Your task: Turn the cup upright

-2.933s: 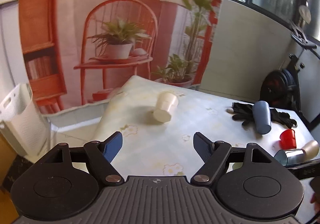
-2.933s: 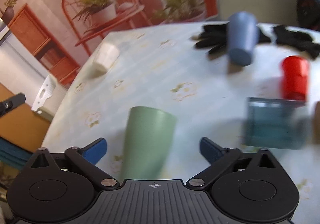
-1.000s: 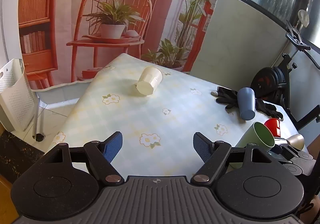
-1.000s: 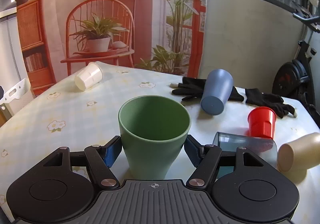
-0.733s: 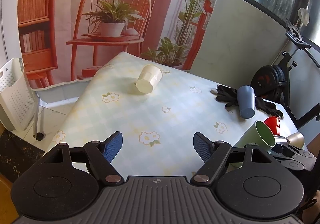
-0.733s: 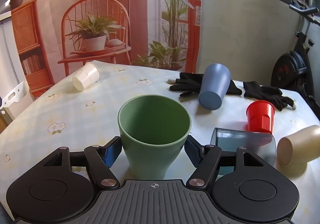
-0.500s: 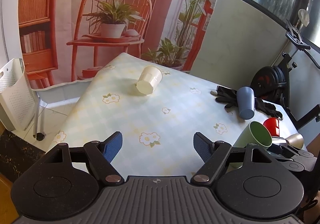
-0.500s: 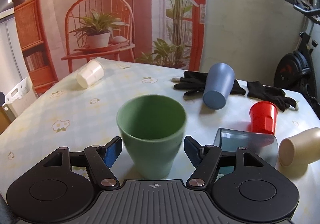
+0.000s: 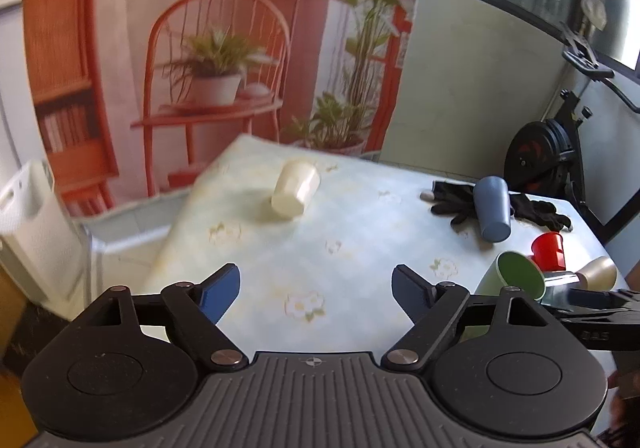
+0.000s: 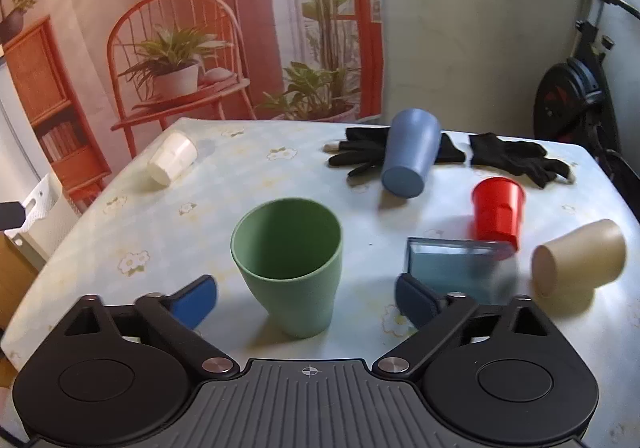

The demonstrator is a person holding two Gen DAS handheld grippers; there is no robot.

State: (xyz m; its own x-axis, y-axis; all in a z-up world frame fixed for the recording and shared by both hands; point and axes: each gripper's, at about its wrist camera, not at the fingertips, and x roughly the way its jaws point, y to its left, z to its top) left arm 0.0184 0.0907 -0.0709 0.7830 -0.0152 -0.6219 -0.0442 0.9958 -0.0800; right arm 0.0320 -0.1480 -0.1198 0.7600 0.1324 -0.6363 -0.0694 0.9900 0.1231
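Note:
A green cup (image 10: 290,264) stands upright on the flowered table (image 10: 240,191), mouth up. My right gripper (image 10: 306,298) is open, its blue fingers apart on either side of the cup's base and not touching it. The green cup also shows at the right of the left wrist view (image 9: 516,282), beside the right gripper's body. My left gripper (image 9: 314,286) is open and empty above the table's near edge. A white cup (image 9: 295,193) lies on its side at the far left of the table.
A blue cup (image 10: 410,157) lies on black gloves (image 10: 516,159) at the back. A red cup (image 10: 498,211) stands upside down, a clear blue tumbler (image 10: 452,266) and a beige cup (image 10: 580,256) lie on their sides at right. A white basket (image 9: 36,236) stands left of the table.
My right gripper, shut on the green cup a second ago, has opened and let it go standing on the table. The left gripper has shifted slightly with some blur.

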